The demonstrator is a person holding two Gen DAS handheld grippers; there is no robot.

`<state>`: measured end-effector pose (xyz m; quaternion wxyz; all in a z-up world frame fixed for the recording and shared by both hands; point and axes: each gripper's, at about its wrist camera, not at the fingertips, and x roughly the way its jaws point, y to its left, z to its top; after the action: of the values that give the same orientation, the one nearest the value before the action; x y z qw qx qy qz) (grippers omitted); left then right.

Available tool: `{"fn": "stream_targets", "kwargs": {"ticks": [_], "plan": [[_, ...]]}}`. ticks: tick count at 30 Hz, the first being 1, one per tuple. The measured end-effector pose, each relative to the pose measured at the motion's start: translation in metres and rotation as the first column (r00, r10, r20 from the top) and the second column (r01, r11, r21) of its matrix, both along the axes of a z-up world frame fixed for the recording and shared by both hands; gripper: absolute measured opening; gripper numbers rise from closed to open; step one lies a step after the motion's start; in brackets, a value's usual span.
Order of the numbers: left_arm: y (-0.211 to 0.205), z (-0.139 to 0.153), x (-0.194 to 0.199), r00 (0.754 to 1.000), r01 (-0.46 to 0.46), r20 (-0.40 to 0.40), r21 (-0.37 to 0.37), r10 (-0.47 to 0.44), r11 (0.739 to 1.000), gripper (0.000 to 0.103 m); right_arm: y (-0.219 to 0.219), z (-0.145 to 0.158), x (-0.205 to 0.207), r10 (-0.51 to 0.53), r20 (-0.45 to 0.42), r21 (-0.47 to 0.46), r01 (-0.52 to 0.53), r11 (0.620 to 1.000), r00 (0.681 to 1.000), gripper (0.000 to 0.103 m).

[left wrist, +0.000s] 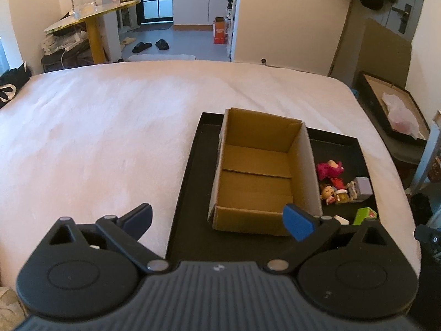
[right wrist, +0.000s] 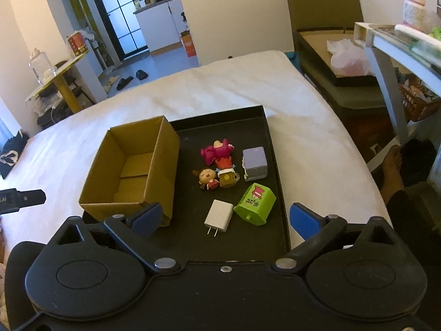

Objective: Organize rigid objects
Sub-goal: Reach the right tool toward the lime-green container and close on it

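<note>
An empty cardboard box (left wrist: 256,171) (right wrist: 132,171) stands on the left part of a black tray (left wrist: 187,198) (right wrist: 264,143) on the bed. Right of the box lie a pink plush figure (right wrist: 217,150), a small doll (right wrist: 206,178), a yellow mug toy (right wrist: 227,178), a lilac cube (right wrist: 255,162), a green box (right wrist: 255,204) and a white plug charger (right wrist: 217,216). My right gripper (right wrist: 224,220) is open above the tray's near end, with the charger between its wide jaws and untouched. My left gripper (left wrist: 219,220) is open in front of the cardboard box, holding nothing.
The pale bed sheet (left wrist: 96,127) spreads to the left and far side. A yellow side table (left wrist: 91,24) with a jar stands beyond the bed. On the right are a dark low box (right wrist: 344,82), a white table leg (right wrist: 391,91) and a person's foot (right wrist: 391,165).
</note>
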<state>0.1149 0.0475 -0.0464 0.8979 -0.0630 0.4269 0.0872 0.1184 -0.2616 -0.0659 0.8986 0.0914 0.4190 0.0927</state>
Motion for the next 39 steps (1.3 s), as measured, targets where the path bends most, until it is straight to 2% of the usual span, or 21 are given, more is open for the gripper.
{"fn": "stream_targets", "kwargs": {"ticks": [4,8,20,27,33,39], "plan": [[0.006,-0.009,0.01,1.0,-0.013,-0.009,0.002,0.013,1.0,0.101,0.002,-0.01,0.009,0.004,-0.024,0.017,-0.003,1.0,1.0,0.095],[0.009,-0.017,0.019,1.0,-0.025,-0.013,0.01,0.025,1.0,0.099,0.003,-0.022,0.019,0.002,-0.052,0.034,0.0,0.999,0.999,0.089],[0.014,-0.049,0.049,0.998,-0.035,-0.059,-0.004,0.035,0.999,0.077,-0.013,-0.063,0.048,-0.076,-0.14,0.094,0.089,0.992,0.987,0.069],[0.012,-0.068,0.066,0.996,-0.036,-0.084,-0.008,0.035,0.999,0.066,-0.024,-0.089,0.06,-0.118,-0.201,0.156,0.15,0.976,0.973,0.053],[0.012,-0.077,0.078,0.995,-0.039,-0.088,-0.005,0.038,0.999,0.059,-0.034,-0.106,0.073,-0.17,-0.233,0.181,0.215,0.96,0.957,0.053],[0.016,-0.089,0.084,0.994,-0.031,-0.107,-0.012,0.03,0.999,0.043,-0.037,-0.117,0.083,-0.187,-0.229,0.192,0.232,0.953,0.955,0.053]]}}
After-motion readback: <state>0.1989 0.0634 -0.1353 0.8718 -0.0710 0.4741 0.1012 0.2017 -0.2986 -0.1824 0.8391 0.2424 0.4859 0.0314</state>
